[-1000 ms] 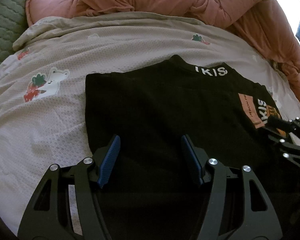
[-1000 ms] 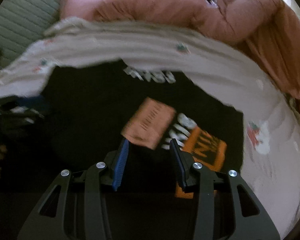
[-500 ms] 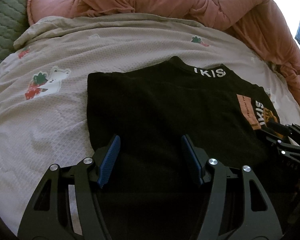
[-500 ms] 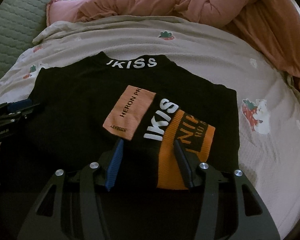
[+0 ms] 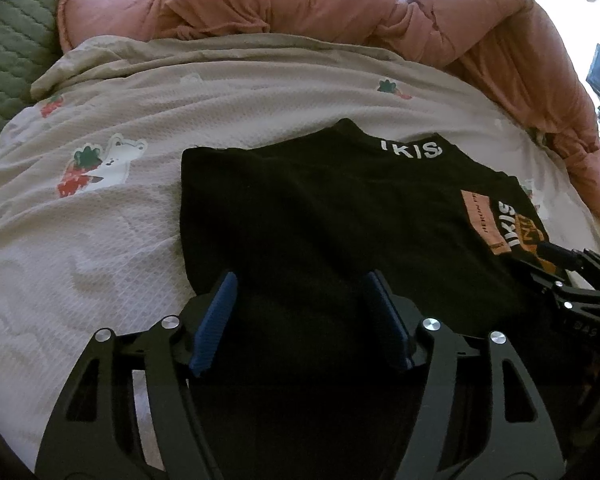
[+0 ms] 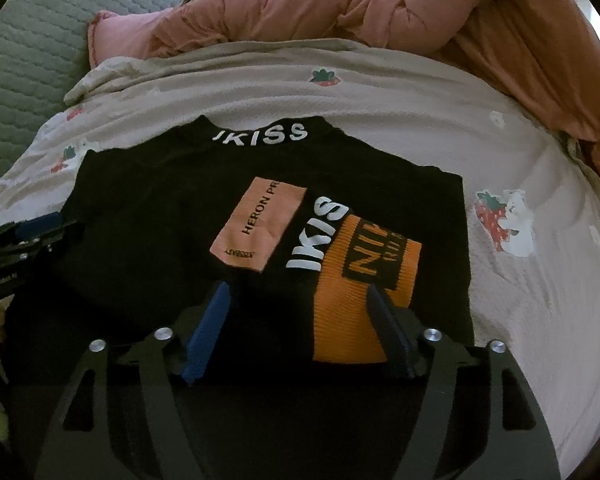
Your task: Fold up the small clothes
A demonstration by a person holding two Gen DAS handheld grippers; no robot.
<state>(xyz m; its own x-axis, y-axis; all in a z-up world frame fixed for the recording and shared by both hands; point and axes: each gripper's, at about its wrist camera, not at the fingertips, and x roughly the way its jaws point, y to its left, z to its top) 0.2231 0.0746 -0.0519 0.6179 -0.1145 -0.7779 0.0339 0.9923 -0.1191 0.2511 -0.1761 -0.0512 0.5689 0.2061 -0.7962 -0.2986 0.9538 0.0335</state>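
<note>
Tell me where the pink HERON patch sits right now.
Right wrist view: the pink patch lies mid-chest on the black shirt, left of the orange band.

one black garment (image 6: 152,216) lies mid-frame, with two white "ikiss" prints, one pink patch (image 6: 258,226) and one orange patch (image 6: 360,300) at centre. two grippers: the right gripper (image 6: 296,320) at the bottom, the left gripper (image 6: 28,236) at left. one pale bedsheet (image 6: 520,312), one pink quilt (image 6: 380,12) on top.

A black top (image 6: 160,216) lies folded flat on the bed's pale strawberry-print cover (image 6: 520,152), collar at the far edge with white letters "IKISS". A pink patch (image 6: 258,224) reading "HERON PR" and an orange ribbed band (image 6: 356,300) lie on its near right part
</note>
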